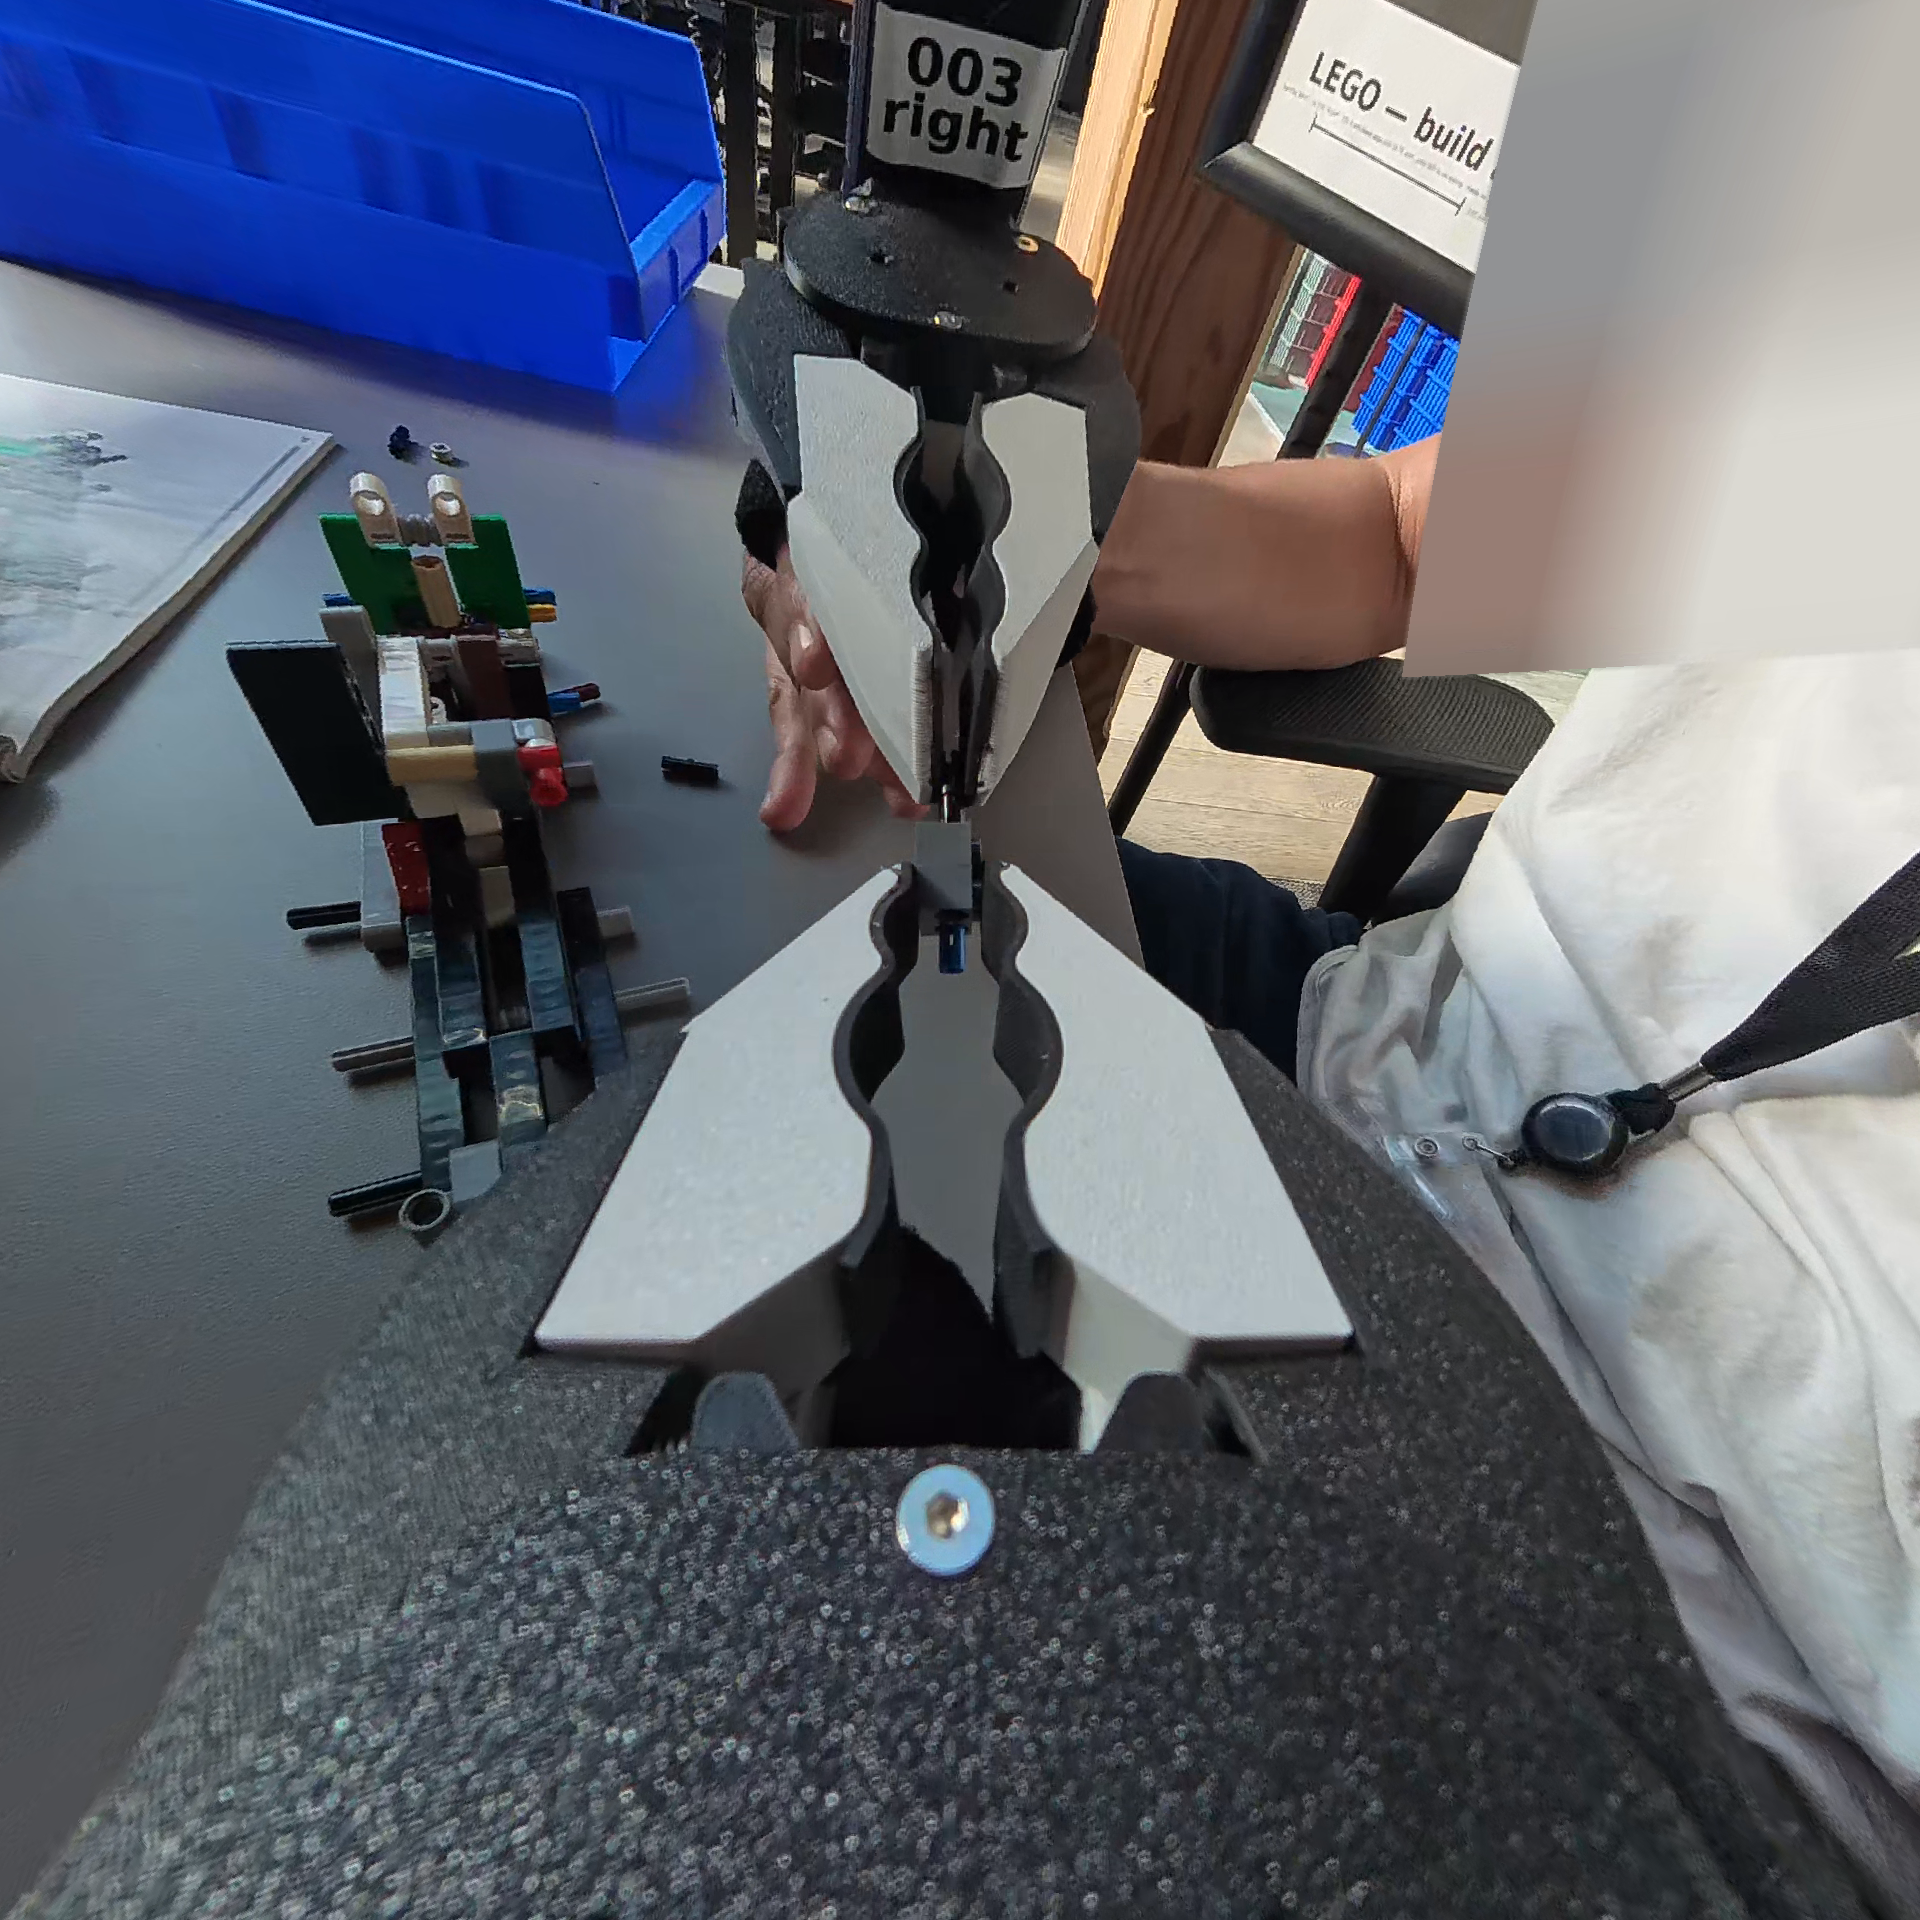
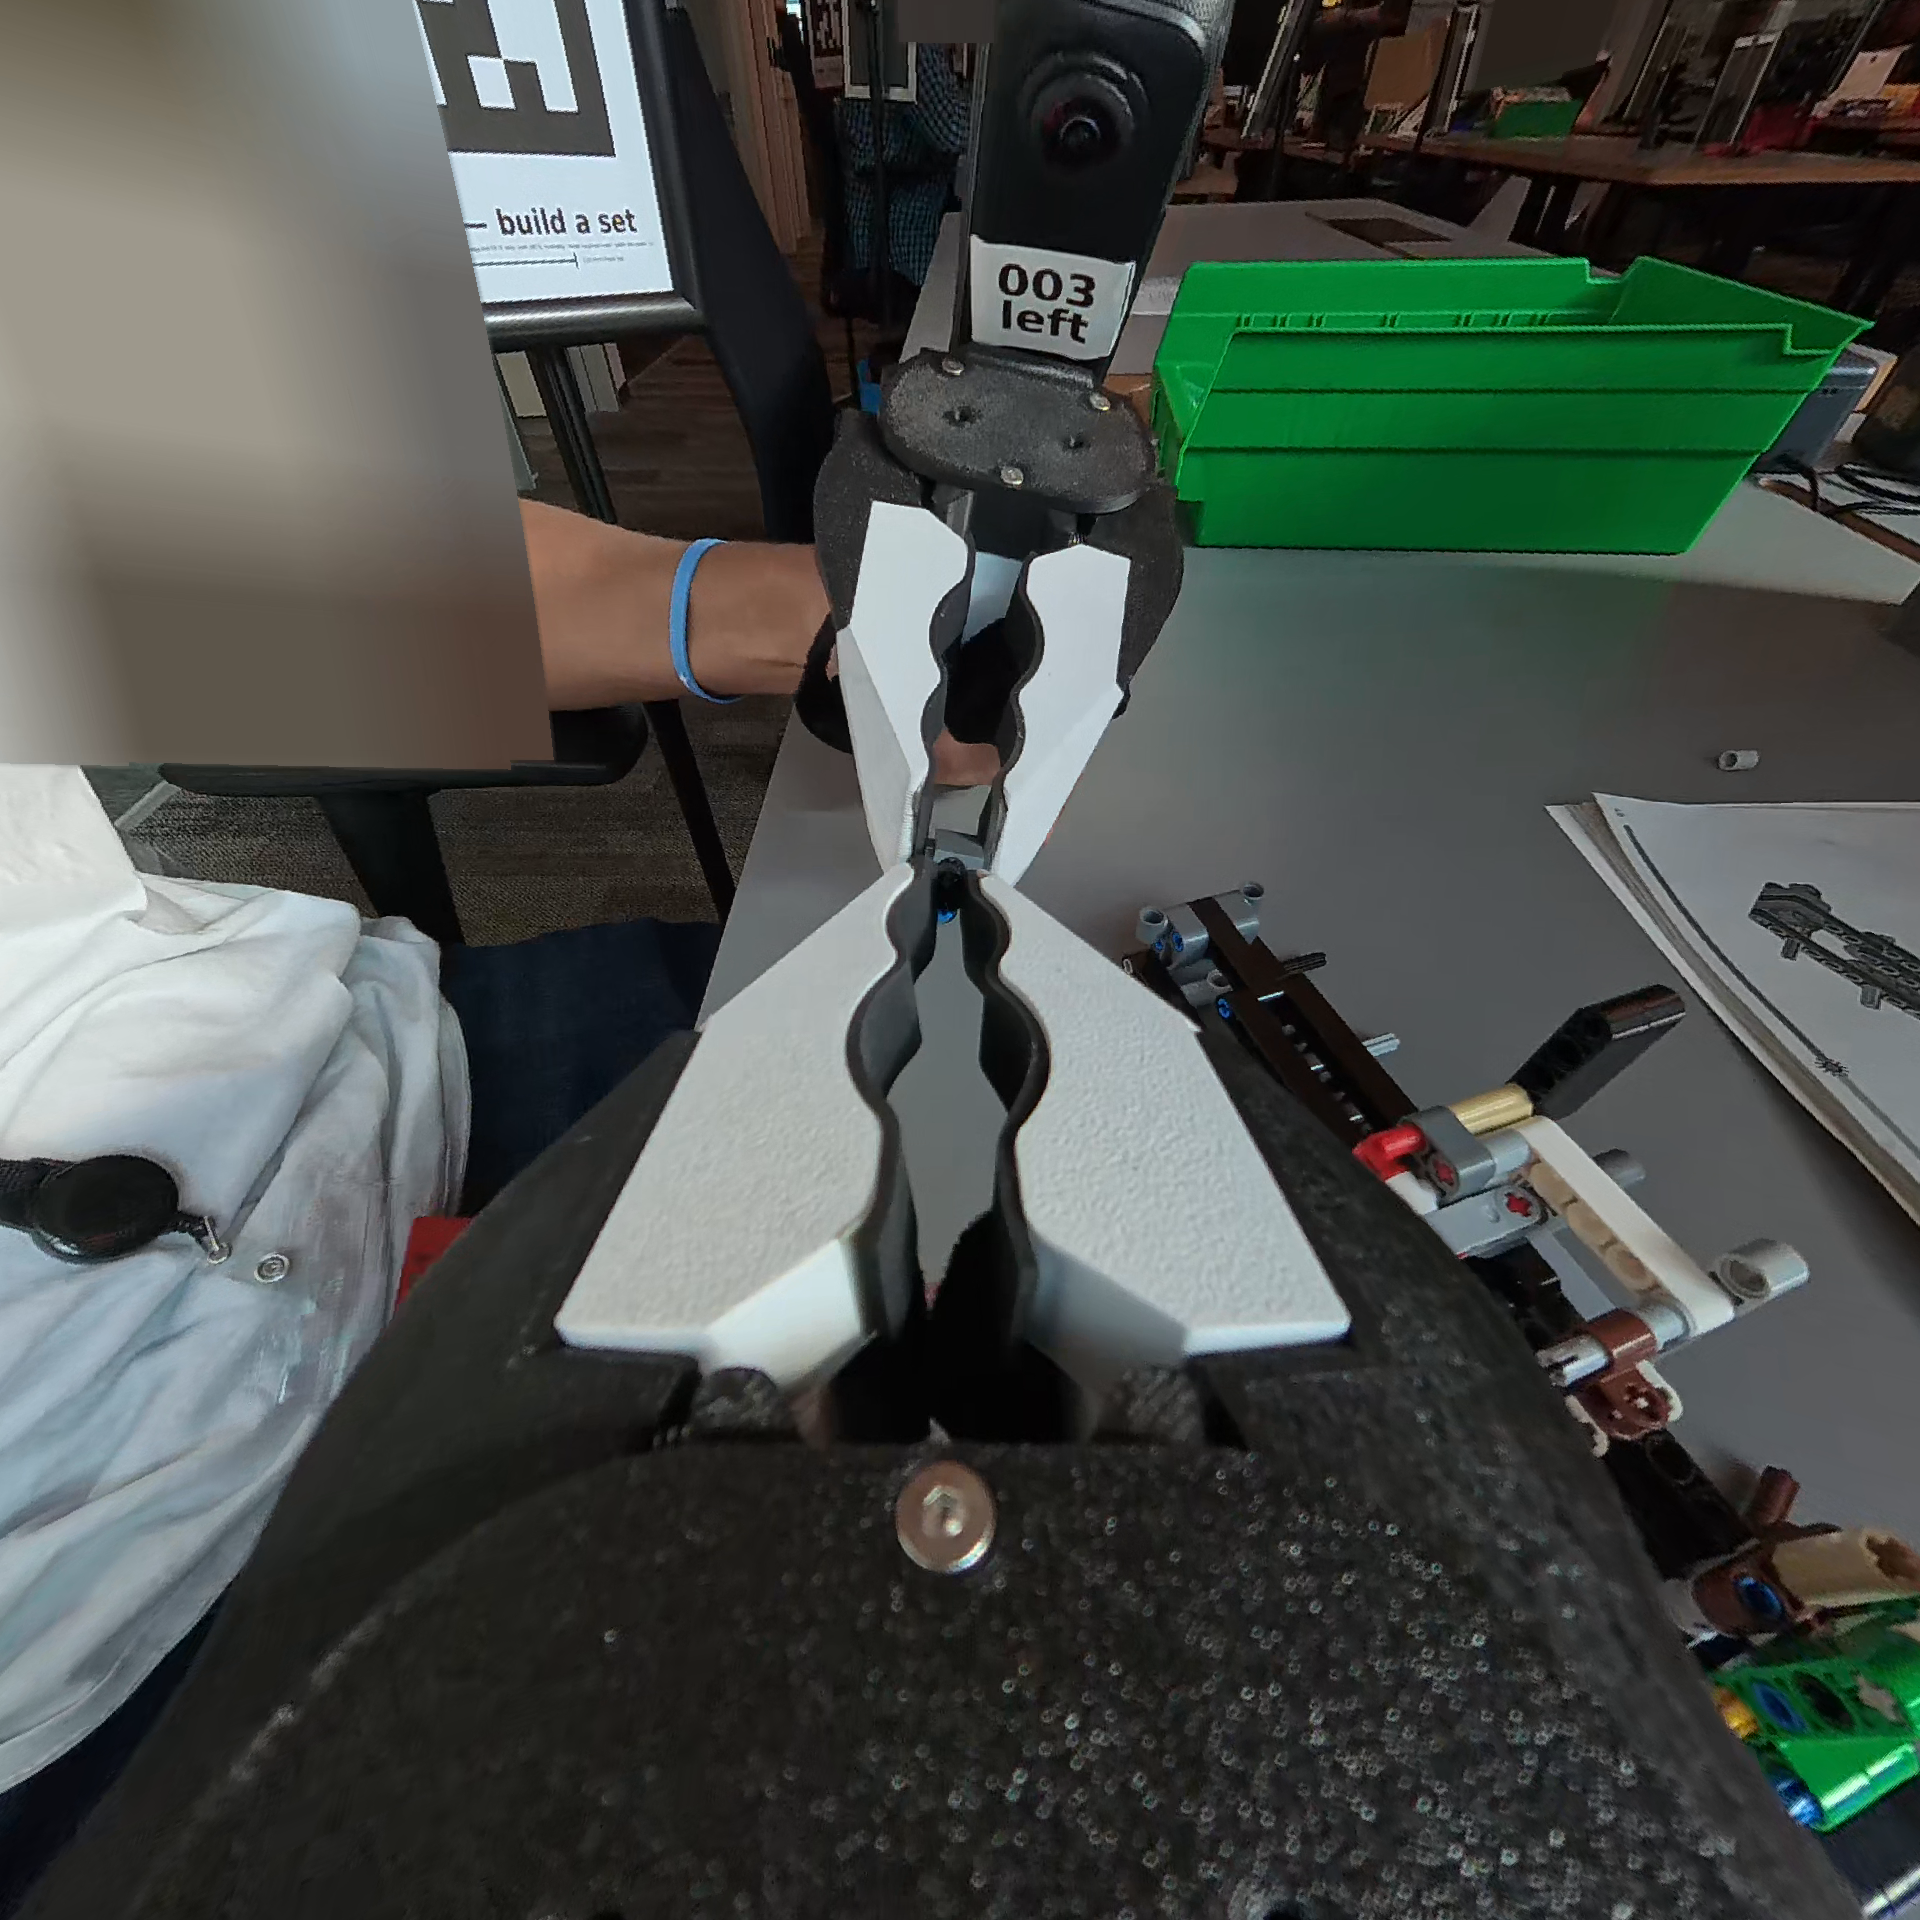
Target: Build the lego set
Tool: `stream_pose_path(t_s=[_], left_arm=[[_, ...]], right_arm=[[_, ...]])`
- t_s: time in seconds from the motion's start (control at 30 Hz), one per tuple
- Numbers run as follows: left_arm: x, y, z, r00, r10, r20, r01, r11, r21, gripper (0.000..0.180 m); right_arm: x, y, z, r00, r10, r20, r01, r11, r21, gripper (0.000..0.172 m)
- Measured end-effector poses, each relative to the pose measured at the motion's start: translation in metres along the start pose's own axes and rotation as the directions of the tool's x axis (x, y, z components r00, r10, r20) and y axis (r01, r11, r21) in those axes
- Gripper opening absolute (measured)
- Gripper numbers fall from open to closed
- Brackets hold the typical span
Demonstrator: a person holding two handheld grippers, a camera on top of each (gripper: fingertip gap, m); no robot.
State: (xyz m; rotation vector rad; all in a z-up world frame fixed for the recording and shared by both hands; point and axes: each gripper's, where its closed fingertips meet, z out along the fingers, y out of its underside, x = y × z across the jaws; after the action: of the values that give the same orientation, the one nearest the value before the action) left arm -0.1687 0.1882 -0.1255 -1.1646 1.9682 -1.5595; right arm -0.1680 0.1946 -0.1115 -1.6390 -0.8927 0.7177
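Two tools meet tip to tip above the surface (image 1: 156, 1039) edge. My left tool (image 1: 943, 883) pinches a small grey brick (image 1: 943, 868) with a blue pin (image 1: 951, 951) sticking out of it. My right tool (image 2: 943, 896) is pressed together on a small dark pin (image 2: 943, 891) that touches that brick. The half-built brick model (image 1: 457, 831) lies well apart, beside a booklet (image 1: 125, 540).

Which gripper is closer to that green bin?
Left. The left gripper sits on the green bin's side, while the right gripper faces it from farther back.
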Motion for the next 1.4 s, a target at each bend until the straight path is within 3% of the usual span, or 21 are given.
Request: stream_pose_path(t_s=[0.33,0.73,1.4], left_arm=[[0.0011,0.0023,0.0009,0.997,-0.055,-0.047,0.054,0.998,-0.016,0.009],[0.0013,0.0067,0.0034,0.995,-0.077,-0.063,0.074,0.996,-0.051,0.009],[-0.0011,0.0020,0.0018,0.996,-0.075,-0.048,0.074,0.997,-0.015,0.009]], right_arm=[[-0.0003,0.0032,0.0006,0.998,-0.056,-0.019,0.056,0.998,-0.009,0.003],[-0.0019,0.0095,0.0059,0.999,0.033,0.027,-0.031,0.998,-0.060,0.003],[0.0013,0.0020,-0.0006,0.999,0.052,0.006,-0.052,0.999,0.002,0.003]])
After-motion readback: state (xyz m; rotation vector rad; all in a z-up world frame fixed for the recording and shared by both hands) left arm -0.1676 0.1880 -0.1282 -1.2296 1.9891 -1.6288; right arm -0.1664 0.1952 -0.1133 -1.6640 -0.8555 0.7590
